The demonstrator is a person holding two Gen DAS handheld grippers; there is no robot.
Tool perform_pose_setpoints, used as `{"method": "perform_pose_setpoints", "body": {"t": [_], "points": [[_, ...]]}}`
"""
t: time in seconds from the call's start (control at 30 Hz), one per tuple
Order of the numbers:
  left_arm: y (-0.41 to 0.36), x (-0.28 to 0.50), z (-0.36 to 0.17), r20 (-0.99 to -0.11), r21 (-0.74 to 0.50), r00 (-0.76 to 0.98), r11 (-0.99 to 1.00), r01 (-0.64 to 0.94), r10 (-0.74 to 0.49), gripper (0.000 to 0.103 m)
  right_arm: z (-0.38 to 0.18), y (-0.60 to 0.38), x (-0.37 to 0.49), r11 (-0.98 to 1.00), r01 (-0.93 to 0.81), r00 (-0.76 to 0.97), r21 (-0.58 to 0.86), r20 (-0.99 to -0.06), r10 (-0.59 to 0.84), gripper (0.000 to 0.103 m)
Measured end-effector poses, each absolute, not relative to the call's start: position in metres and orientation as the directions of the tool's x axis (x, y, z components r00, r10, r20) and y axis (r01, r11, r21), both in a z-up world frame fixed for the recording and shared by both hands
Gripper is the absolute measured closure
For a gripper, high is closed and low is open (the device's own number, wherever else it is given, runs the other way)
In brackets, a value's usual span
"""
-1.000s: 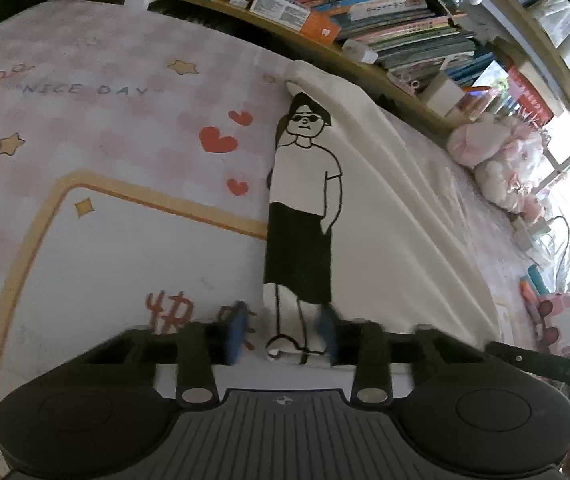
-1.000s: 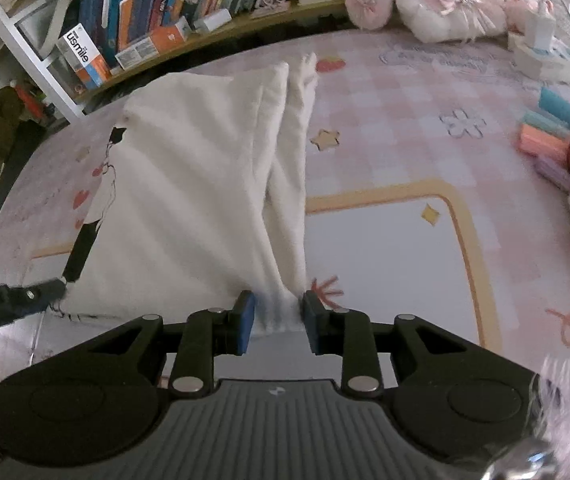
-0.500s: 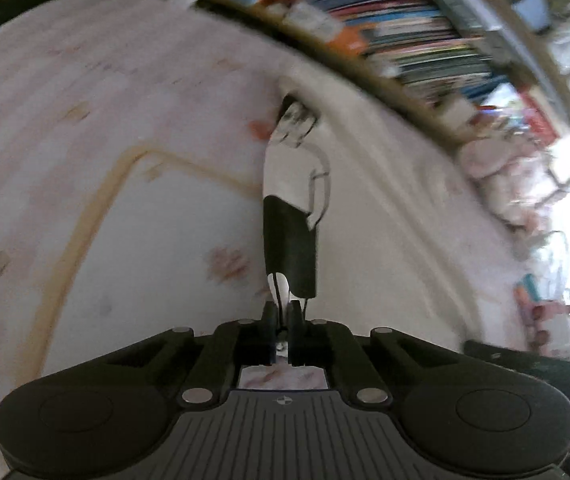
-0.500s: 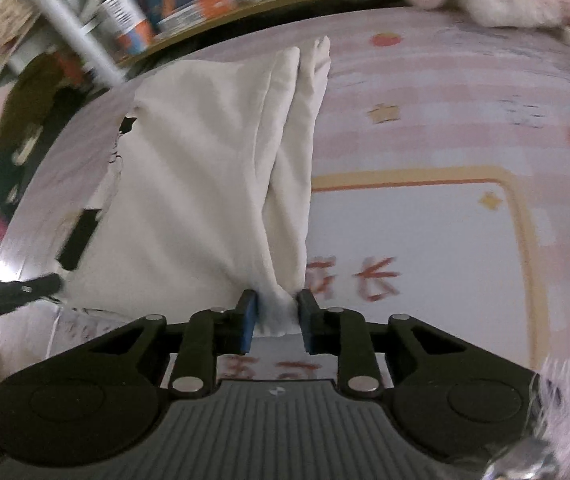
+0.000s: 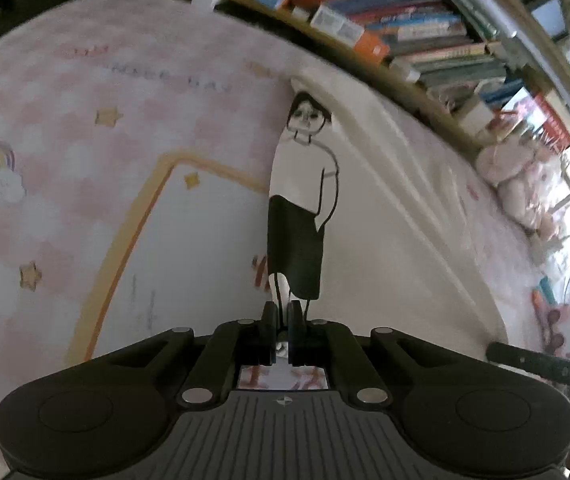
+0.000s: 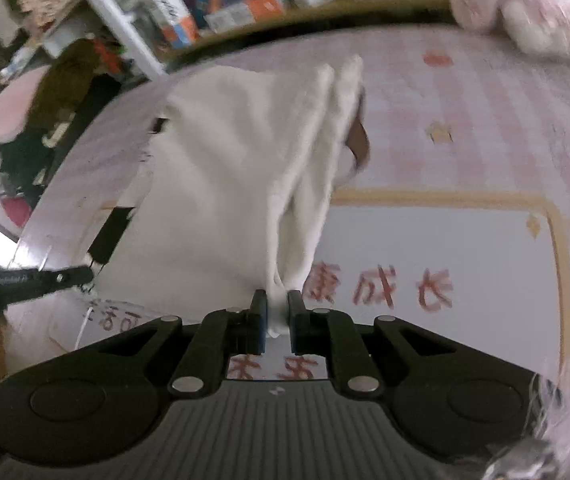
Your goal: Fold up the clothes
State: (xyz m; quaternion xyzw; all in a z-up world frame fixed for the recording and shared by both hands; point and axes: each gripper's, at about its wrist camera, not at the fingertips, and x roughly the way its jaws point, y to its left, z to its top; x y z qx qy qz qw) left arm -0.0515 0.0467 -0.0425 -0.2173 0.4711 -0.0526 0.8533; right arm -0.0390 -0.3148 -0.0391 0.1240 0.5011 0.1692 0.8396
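A cream T-shirt (image 5: 397, 200) with a black-and-white cartoon figure print (image 5: 301, 208) lies on the pink play mat (image 5: 85, 160). My left gripper (image 5: 282, 316) is shut on the shirt's near corner by the figure's feet. In the right wrist view the shirt (image 6: 245, 168) rises off the mat in hanging folds. My right gripper (image 6: 276, 312) is shut on its other near corner. The left gripper's finger (image 6: 37, 280) shows at the left edge there.
A low bookshelf (image 5: 385, 36) full of books runs along the far side of the mat. Pink plush toys (image 5: 517, 184) sit at the far right. Small toys and a cable (image 5: 565, 300) lie by the right edge. Dark clutter (image 6: 45, 112) stands left.
Both grippers closed on the shirt's near corners, the left from wide open. The shirt's near edge has lifted off the mat and its right side now hangs in folds.
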Motion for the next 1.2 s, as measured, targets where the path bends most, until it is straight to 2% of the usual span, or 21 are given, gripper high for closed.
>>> {"method": "perform_pose_setpoints", "body": {"t": [0.33, 0.57, 0.77, 0.9, 0.97, 1.03, 1.13, 1.17, 1.2], "points": [[0.033, -0.046, -0.042, -0.801, -0.324, 0.532, 0.946, 0.001, -0.275, 0.098, -0.046, -0.319, -0.041, 0.906, -0.082, 0.445, 0.416, -0.798, 0.407, 0.092], [0.046, -0.044, -0.047, -0.791, -0.382, 0.523, 0.924, -0.014, -0.319, 0.098, -0.046, -0.312, -0.047, 0.917, -0.072, 0.455, 0.392, -0.805, 0.379, 0.092], [0.05, -0.043, -0.046, -0.794, -0.379, 0.519, 0.925, -0.014, -0.317, 0.097, -0.049, -0.305, -0.05, 0.914, -0.068, 0.444, 0.399, -0.809, 0.386, 0.092], [0.046, -0.046, -0.04, -0.809, -0.334, 0.508, 0.942, 0.02, -0.297, 0.092, -0.048, -0.308, -0.052, 0.911, -0.028, 0.45, 0.412, -0.809, 0.379, 0.079], [0.041, -0.051, -0.032, -0.814, -0.276, 0.515, 0.959, 0.063, -0.269, 0.092, -0.048, -0.312, -0.054, 0.901, -0.011, 0.447, 0.434, -0.804, 0.393, 0.076], [0.034, -0.056, -0.025, -0.818, -0.217, 0.523, 0.97, 0.104, -0.24, 0.09, -0.047, -0.317, -0.057, 0.888, 0.008, 0.435, 0.46, -0.801, 0.411, 0.069], [0.022, -0.064, -0.014, -0.814, -0.129, 0.543, 0.977, 0.172, -0.203, 0.076, -0.046, -0.325, -0.062, 0.873, 0.042, 0.415, 0.486, -0.803, 0.427, 0.064], [0.018, -0.066, -0.011, -0.809, -0.101, 0.556, 0.977, 0.19, -0.192, 0.062, -0.047, -0.328, -0.064, 0.865, 0.056, 0.408, 0.498, -0.802, 0.435, 0.063], [0.013, -0.069, -0.009, -0.802, -0.072, 0.57, 0.976, 0.206, -0.179, 0.041, -0.047, -0.33, -0.067, 0.857, 0.072, 0.402, 0.51, -0.801, 0.443, 0.062]]}}
